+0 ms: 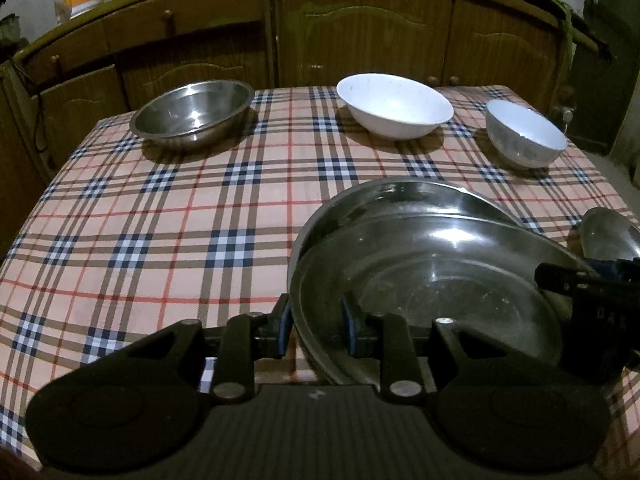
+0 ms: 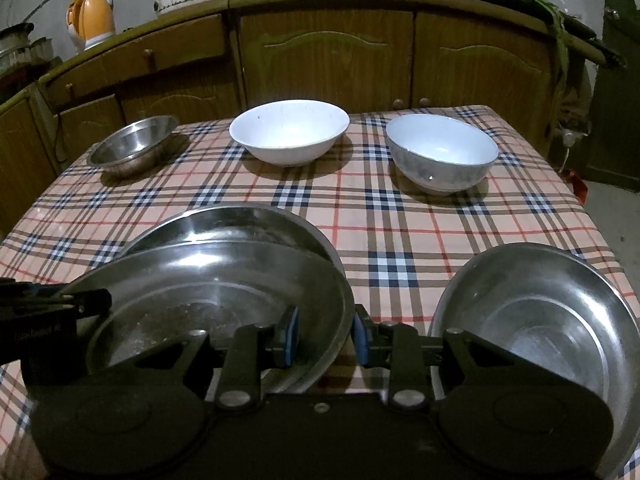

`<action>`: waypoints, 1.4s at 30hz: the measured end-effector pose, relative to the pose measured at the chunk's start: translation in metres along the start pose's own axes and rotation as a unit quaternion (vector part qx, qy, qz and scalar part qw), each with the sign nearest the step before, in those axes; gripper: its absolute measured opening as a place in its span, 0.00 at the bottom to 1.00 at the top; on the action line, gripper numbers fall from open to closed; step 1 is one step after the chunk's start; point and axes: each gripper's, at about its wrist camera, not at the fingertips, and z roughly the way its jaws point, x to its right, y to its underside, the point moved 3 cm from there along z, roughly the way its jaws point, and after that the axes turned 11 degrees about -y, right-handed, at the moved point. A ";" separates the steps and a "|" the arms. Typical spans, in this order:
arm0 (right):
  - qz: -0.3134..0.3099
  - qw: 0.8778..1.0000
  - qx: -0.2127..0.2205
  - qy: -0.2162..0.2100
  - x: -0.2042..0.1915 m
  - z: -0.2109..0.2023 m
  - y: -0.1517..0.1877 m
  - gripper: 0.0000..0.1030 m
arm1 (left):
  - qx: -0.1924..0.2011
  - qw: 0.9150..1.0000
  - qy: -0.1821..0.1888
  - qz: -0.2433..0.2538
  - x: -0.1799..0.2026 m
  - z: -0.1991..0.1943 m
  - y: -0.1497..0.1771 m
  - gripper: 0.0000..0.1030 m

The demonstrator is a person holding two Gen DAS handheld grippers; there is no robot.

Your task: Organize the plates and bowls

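A wide steel plate (image 1: 440, 280) (image 2: 220, 280) is held from both sides just above or on a second steel plate (image 1: 400, 196) (image 2: 224, 220); contact between them cannot be told. My left gripper (image 1: 316, 328) is shut on its left rim. My right gripper (image 2: 325, 334) is shut on its right rim. A third steel plate (image 2: 540, 312) lies to the right, near the front edge. At the back of the table stand a steel bowl (image 1: 192, 114) (image 2: 132, 148), a large white bowl (image 1: 394, 104) (image 2: 288, 130) and a smaller white bowl (image 1: 524, 136) (image 2: 440, 152).
The table wears a checked cloth (image 1: 160, 220), bare across its left half and middle. Wooden cabinets (image 1: 360, 32) run close behind the table. An orange kettle (image 2: 90, 18) stands on the counter at the back left.
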 end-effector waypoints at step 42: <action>-0.148 0.980 -0.008 -0.133 -0.080 -0.058 0.043 0.58 | 0.027 0.999 -0.012 -0.028 -0.036 -0.024 0.004 0.53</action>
